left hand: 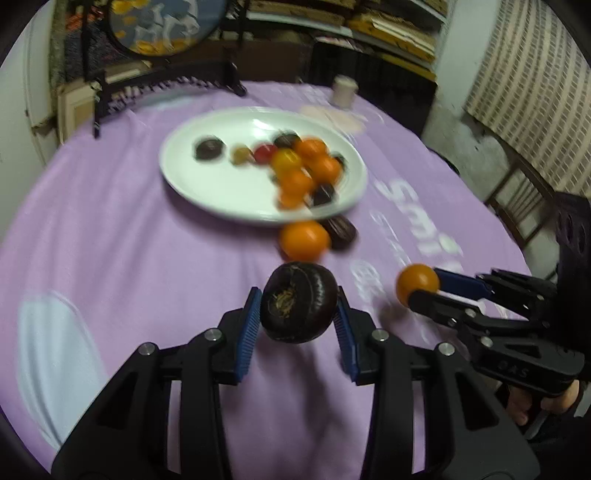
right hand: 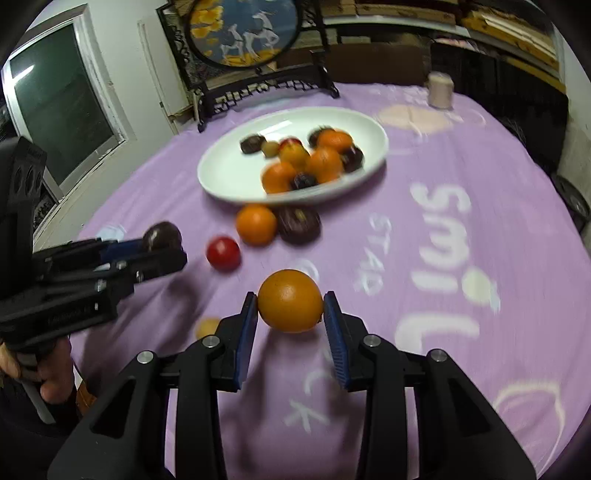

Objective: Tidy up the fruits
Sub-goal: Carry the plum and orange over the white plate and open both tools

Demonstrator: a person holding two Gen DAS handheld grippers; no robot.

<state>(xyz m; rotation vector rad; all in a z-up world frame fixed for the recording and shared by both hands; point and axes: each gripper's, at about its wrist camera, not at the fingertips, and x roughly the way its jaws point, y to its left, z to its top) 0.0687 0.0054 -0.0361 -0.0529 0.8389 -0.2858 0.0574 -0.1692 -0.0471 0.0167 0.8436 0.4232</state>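
Observation:
My left gripper [left hand: 298,314] is shut on a dark purple fruit [left hand: 299,302] and holds it above the purple cloth. My right gripper [right hand: 290,312] is shut on an orange [right hand: 290,300]; it shows at the right of the left wrist view [left hand: 417,284] too. A white plate [left hand: 207,184] further back holds several oranges, dark fruits and small red and yellow ones. Just in front of the plate lie an orange [left hand: 304,240] and a dark fruit [left hand: 340,230]. A red fruit [right hand: 222,253] and a small yellow one [right hand: 207,326] lie on the cloth.
A purple printed cloth [right hand: 480,332] covers the round table. A small beige cup [right hand: 440,89] stands at the far edge. A black ornate stand with a round picture [right hand: 243,33] rises behind the plate. Shelves and a chair stand beyond the table.

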